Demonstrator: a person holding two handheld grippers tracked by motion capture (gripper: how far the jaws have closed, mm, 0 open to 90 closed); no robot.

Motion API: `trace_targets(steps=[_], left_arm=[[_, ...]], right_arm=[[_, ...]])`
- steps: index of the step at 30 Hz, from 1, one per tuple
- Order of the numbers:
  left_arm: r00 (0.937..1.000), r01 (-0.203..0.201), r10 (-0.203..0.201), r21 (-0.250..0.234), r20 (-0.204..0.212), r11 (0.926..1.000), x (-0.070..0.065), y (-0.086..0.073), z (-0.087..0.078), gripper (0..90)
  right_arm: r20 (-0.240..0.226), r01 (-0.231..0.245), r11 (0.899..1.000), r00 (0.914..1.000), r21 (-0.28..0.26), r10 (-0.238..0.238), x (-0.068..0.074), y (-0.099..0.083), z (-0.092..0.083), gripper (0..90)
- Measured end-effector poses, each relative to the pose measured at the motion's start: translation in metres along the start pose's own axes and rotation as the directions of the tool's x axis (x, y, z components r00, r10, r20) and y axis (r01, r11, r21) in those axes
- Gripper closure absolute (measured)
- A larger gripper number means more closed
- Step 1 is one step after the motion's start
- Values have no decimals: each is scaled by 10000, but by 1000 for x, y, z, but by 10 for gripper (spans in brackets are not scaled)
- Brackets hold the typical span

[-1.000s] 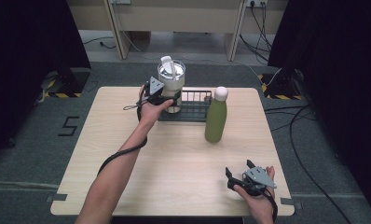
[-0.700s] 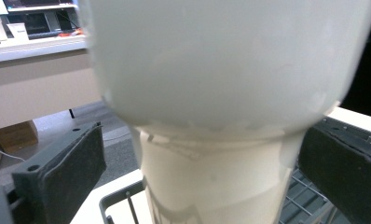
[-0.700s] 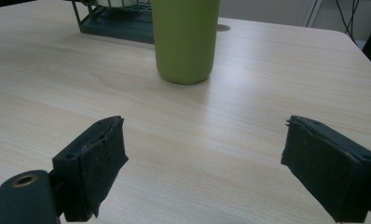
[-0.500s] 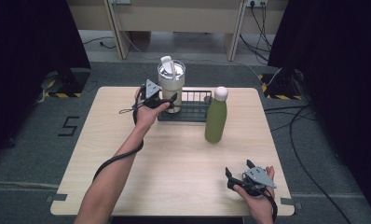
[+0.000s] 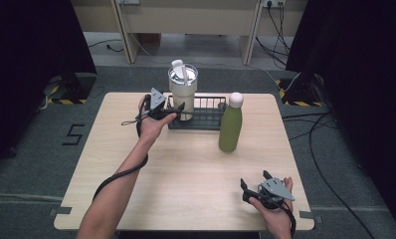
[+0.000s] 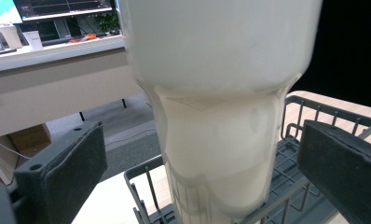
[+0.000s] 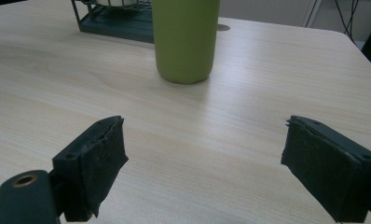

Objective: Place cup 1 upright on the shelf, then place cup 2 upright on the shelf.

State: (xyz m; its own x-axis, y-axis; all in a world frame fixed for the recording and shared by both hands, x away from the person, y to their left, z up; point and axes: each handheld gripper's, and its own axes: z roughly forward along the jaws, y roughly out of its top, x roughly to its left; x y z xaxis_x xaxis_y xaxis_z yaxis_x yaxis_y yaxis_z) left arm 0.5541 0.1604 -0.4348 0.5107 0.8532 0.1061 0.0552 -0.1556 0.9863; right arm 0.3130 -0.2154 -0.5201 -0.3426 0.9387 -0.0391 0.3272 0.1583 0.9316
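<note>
The left gripper has let go and backed off the tumbler, now standing in the rack; placing looks done. The right gripper rests open, holding nothing.

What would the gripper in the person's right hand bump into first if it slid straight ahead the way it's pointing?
Most likely the green bottle. In the right gripper view it stands upright on the table ahead of the open right gripper, slightly left of centre, with bare wood in between. The aim is only roughly judged.

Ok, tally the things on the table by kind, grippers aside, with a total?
Cream tumbler, standing in the rack: 1
Green bottle with white cap, on the table: 1
Dark wire rack: 1
Total: 3
</note>
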Motion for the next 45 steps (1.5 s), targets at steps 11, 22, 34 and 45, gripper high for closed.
trace_targets(steps=[11, 22, 34, 45], left_arm=[[9997, -246, 246, 51, 31, 9997, 1, -2, -21, 14], [9995, -322, 322, -51, 71, 9995, 2, -9, -50, 21], [9987, -507, 508, -171, 26, 9986, 9, -13, -85, 24], [9984, -556, 557, -161, 90, 9983, 10, -24, -124, 27]], right_arm=[[17, 15, 10000, 10000, 5, -15, 0, 0, 0, 129], [16, -54, 10000, 10000, -57, 54, -1, 0, 0, 131], [-44, -178, 9998, 9998, -99, 177, -2, 0, -1, 137], [92, -169, 9980, 9998, -610, 175, -5, 17, -1, 145]])
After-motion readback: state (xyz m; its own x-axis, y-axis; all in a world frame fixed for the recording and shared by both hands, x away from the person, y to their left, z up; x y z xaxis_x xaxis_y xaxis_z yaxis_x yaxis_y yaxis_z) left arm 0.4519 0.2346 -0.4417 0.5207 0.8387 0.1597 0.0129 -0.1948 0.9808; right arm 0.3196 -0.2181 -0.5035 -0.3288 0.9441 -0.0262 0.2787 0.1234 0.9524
